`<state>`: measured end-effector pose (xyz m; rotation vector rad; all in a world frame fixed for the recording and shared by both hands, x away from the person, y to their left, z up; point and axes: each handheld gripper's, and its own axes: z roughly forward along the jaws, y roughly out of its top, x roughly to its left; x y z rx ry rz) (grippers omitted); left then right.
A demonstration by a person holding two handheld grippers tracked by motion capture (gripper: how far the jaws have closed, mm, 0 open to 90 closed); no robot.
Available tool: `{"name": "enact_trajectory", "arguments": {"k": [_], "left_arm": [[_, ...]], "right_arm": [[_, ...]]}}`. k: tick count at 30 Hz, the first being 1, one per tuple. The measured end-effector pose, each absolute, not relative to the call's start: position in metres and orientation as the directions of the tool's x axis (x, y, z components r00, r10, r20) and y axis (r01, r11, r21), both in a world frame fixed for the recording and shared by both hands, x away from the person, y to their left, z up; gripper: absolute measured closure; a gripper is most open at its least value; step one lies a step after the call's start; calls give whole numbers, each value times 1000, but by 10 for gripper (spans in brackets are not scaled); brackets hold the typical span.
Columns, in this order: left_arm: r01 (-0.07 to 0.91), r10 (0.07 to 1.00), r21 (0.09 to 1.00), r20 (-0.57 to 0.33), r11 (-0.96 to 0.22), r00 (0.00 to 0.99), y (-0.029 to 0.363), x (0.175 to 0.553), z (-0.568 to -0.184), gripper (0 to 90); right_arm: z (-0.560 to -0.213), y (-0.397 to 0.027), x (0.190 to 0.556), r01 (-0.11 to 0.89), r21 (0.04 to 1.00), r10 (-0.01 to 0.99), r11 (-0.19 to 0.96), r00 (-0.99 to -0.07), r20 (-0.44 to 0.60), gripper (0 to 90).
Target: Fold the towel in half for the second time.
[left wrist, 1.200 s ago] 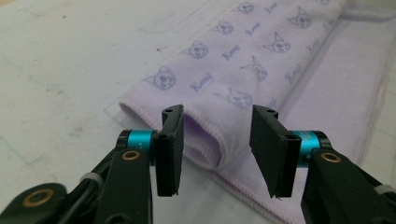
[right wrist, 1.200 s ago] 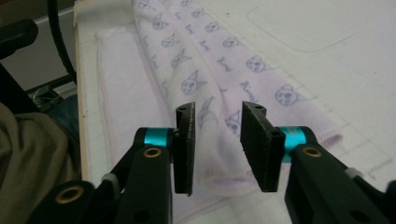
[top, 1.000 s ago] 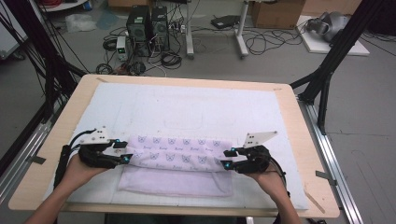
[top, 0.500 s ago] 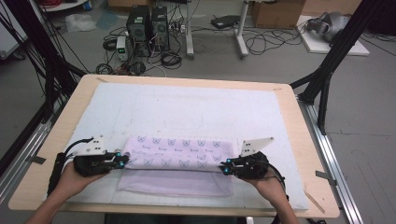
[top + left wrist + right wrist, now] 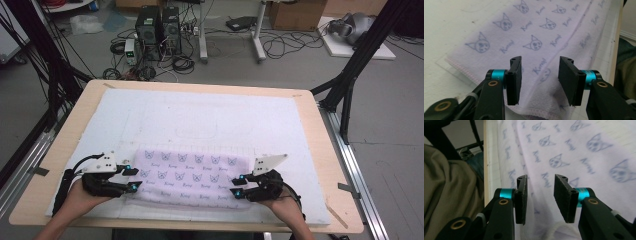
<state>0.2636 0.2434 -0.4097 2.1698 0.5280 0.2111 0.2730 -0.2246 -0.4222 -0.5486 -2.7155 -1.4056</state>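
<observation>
From above I see one lilac towel [image 5: 192, 175] folded on the white mat [image 5: 210, 115] between my two grippers, left [image 5: 131, 178] and right [image 5: 238, 185], whose own views show jaws just reopened, parted, gripping nothing.

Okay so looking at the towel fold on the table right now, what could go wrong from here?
1. The left gripper and right gripper have just been opening, and both stand open over the folded lilac towel with nothing pinched. A re-grip might catch only the top layer and peel the fold apart.
2. The towel's front edge lies near the front edge of the white mat. A pull toward the person may drag it off the mat.
</observation>
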Motion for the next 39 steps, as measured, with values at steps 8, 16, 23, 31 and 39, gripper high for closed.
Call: {"name": "enact_trajectory", "arguments": {"k": [8, 16, 23, 31, 39], "left_arm": [[319, 389, 768, -98, -556, 916, 252, 250, -415, 603], [316, 393, 770, -92, -555, 915, 255, 248, -412, 561], [295, 445, 799, -39, -524, 895, 249, 271, -402, 544], [361, 611, 786, 26, -502, 791, 235, 319, -418, 495], [372, 615, 744, 66, -555, 785, 224, 336, -434, 798]], "right_arm": [[-427, -228, 267, 330, 749, 285, 575, -939, 194, 631], [-418, -237, 270, 336, 774, 316, 537, -931, 185, 593], [-413, -244, 298, 322, 775, 412, 543, -907, 88, 562], [-424, -249, 325, 349, 768, 518, 536, -855, 27, 485], [-436, -246, 339, 362, 738, 489, 570, -871, 49, 749]]}}
